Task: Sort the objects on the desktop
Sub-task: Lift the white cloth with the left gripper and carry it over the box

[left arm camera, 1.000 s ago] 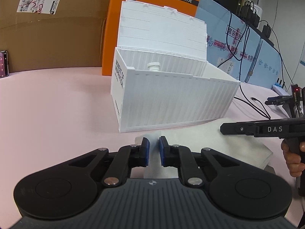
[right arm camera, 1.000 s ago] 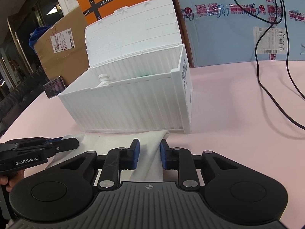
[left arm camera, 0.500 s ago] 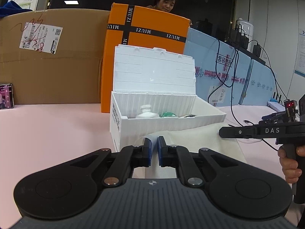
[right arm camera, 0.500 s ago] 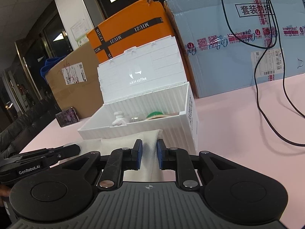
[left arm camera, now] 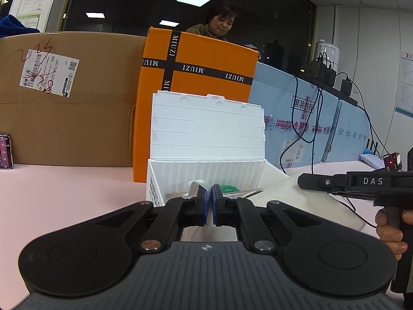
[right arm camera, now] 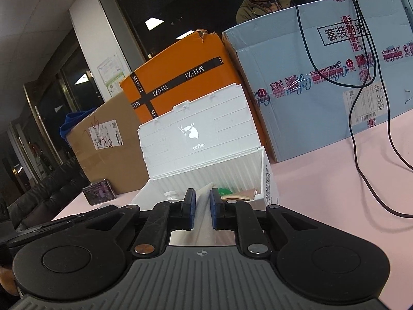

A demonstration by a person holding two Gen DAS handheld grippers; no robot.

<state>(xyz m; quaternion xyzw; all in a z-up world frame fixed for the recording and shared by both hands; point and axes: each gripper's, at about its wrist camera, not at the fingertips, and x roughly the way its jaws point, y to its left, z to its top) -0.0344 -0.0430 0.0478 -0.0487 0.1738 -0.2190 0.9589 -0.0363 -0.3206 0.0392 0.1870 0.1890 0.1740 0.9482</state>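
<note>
A white ribbed storage box (left arm camera: pixel 206 173) stands on the pink table with its lid (left arm camera: pixel 206 129) upright. Inside lie a green item (left arm camera: pixel 228 188) and a small clear bottle (right arm camera: pixel 170 195). My left gripper (left arm camera: pixel 209 199) is shut on one corner of a white cloth (left arm camera: pixel 296 201). The right gripper (right arm camera: pixel 201 201) is shut on another corner of that cloth (right arm camera: pixel 202 206). Stretched between them, the cloth hangs off the table just in front of the box's (right arm camera: pixel 206 170) open top. In the left wrist view the right gripper (left arm camera: pixel 302 180) reaches in from the right, a hand on its handle.
Behind the white box stand an orange MIUZI carton (left arm camera: pixel 196 69), a brown cardboard box (left arm camera: pixel 67 103) and a light blue carton (right arm camera: pixel 322 77). Black cables (right arm camera: pixel 361 134) trail over the table at the right. A phone (left arm camera: pixel 5 152) leans at far left. A person (left arm camera: pixel 218 23) stands behind the cartons.
Both grippers have risen off the table with the cloth held between them. The box now sits lower in both views and its contents show over the front wall.
</note>
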